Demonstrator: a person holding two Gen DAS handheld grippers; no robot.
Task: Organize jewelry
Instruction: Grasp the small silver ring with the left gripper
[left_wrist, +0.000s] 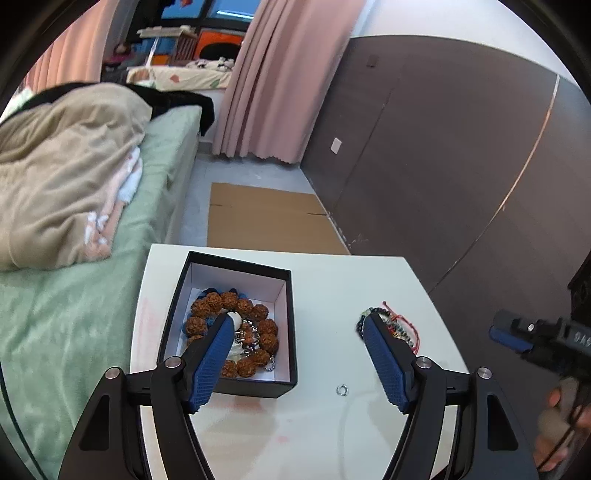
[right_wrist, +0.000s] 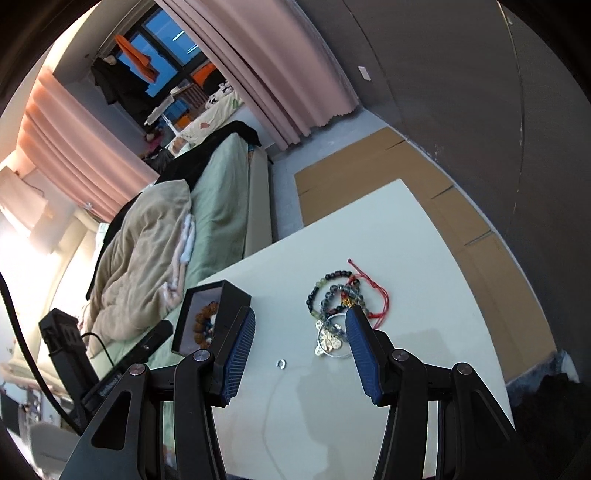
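**Both tongs released over surface**

Left tongs (left_wrist: 299, 321) spread wide, empty, above box (left_wrist: 258, 384) holding brown bead bracelet (left_wrist: 229, 301). Right tongs (right_wrist: 301, 314) also spread, empty, near bracelet pile (right_wrist: 334, 291) on surface (right_wrist: 424, 295). Small ring (right_wrist: 281, 364) lies loose between box and pile.

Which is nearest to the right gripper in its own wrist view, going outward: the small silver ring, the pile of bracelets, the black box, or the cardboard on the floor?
From the right gripper:
1. Small silver ring, on the table between the fingers, slightly left.
2. Pile of bracelets, just ahead by the right finger; close to the ring, nearly a tie.
3. Black box, at the table's left edge.
4. Cardboard, on the floor beyond the table.
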